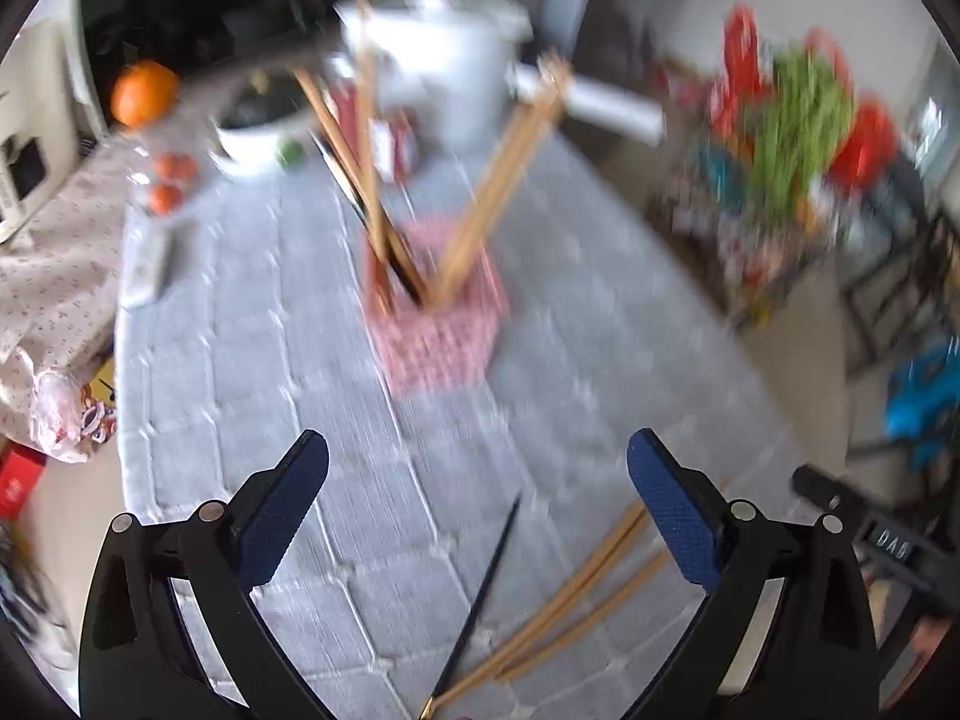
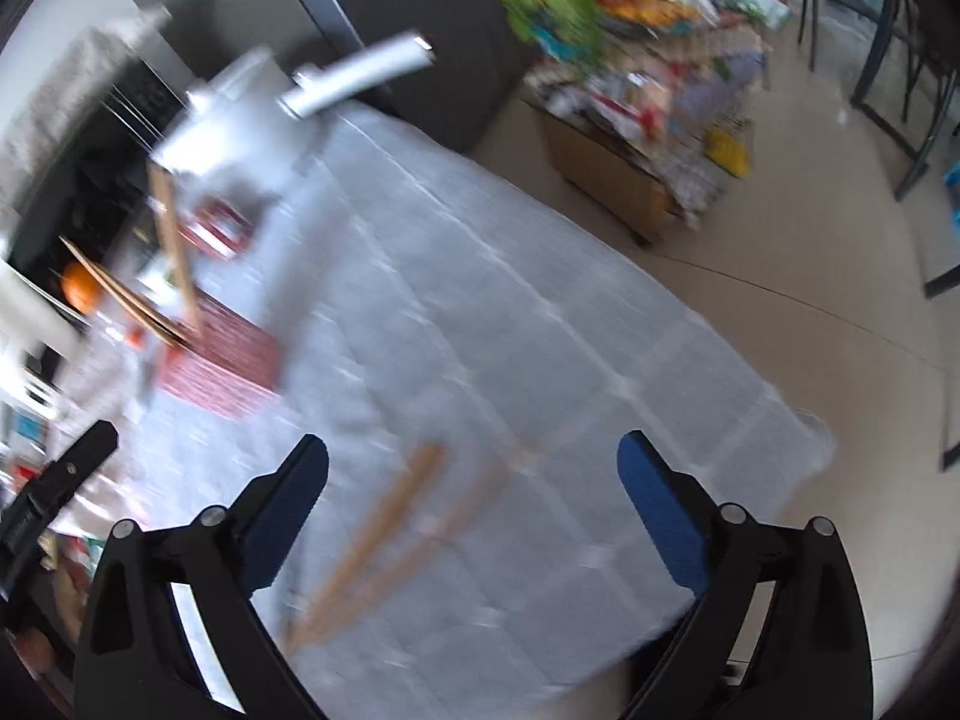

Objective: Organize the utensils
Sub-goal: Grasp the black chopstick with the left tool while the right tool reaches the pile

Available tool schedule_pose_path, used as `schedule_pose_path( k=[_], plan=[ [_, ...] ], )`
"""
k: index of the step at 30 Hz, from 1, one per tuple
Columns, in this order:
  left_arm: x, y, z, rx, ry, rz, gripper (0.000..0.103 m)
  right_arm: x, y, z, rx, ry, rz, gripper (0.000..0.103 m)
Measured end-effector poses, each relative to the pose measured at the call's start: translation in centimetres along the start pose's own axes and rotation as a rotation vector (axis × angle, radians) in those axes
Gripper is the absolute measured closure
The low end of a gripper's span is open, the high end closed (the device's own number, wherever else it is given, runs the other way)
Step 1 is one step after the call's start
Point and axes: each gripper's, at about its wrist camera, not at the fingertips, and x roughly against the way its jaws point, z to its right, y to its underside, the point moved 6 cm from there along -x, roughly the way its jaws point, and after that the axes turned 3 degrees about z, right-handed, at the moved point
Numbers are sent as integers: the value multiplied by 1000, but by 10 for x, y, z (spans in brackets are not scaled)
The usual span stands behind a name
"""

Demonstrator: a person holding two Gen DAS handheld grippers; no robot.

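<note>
L gripper (image 1: 477,462): jaws wide apart, nothing held, above grey cloth (image 1: 240,312) | R gripper (image 2: 473,461): jaws wide, empty | pink holder (image 1: 441,324) mid-table w/ wooden chopsticks (image 1: 498,186) standing in it | loose chopsticks (image 1: 576,588) + one black (image 1: 480,594) lay flat near L gripper | frames blurred

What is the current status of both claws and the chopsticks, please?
Both claws, left and right, open, empty. Loose chopsticks on cloth; others in pink holder. Nothing in the way.
</note>
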Motion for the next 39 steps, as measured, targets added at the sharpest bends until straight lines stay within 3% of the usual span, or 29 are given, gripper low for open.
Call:
schedule_pose_path(
  k=[3, 6, 10, 12, 13, 14, 19, 21, 23, 24, 28, 32, 36, 39],
  plan=[
    [-31, 20, 10, -59, -9, -105, 7, -17, 9, 29, -27, 58, -68, 8],
    [-62, 40, 16, -116, -29, -216, 7, -22, 12, 45, -100, 12, -121, 8],
    [-88, 57, 20, -146, -30, -304, 8, -32, 19, 56, -198, -67, -205, 8],
    [-98, 62, 18, -147, -21, -330, 18, -34, 22, 56, -210, -79, -226, 8],
    [-101, 64, 18, -143, -9, -346, 31, -34, 23, 56, -209, -77, -229, 8],
    [-106, 67, 18, -136, 4, -367, 37, -35, 24, 55, -207, -74, -230, 8],
    [-109, 67, 24, -184, -7, -342, 44, -40, 29, 45, -211, -91, -266, 8],
    [-107, 67, 29, -199, 1, -335, 54, -43, 30, 43, -219, -92, -274, 8],
    [-104, 68, 31, -230, -13, -317, 72, -45, 31, 41, -229, -92, -277, 8],
    [-102, 68, 31, -237, -15, -308, 74, -47, 31, 40, -236, -96, -279, 8],
    [-98, 67, 20, -224, -26, -274, 99, -51, 31, 36, -267, -114, -286, 8],
    [-82, 59, 11, -203, -2, -224, 100, -55, 31, 32, -307, -129, -295, 8],
    [-43, 43, 17, -219, 34, -126, 100, -60, 29, 29, -343, -131, -296, 9],
    [-21, 38, 27, -233, 48, -70, 100, -67, 29, 22, -338, -109, -294, 18]
  ],
)
